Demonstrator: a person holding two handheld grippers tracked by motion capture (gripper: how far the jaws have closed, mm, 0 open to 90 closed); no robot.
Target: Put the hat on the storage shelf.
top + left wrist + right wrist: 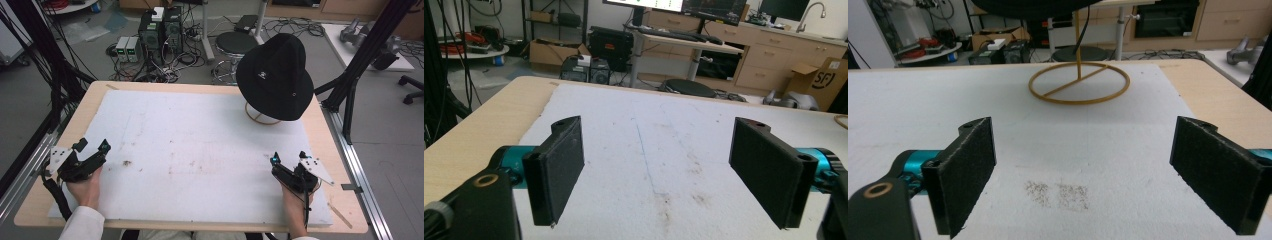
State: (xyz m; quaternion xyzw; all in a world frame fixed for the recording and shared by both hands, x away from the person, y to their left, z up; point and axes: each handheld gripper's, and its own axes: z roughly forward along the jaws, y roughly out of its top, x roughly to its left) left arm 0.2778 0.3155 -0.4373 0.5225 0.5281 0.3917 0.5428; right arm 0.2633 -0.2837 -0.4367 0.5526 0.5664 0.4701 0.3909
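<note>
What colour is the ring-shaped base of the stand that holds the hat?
The ring-shaped wire base is golden yellow, clearest in the right gripper view.

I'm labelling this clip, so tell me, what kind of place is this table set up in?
Most likely a robotics or research lab: computer towers with tangled cables on the floor, a black frame around the table, and desks with monitors behind.

Hat (276, 75) on stand (261, 116), far right of table (95, 97). Left hand-held gripper (92, 145) near-left, right hand-held gripper (288, 157) near-right, both on mat (190, 150).
</note>
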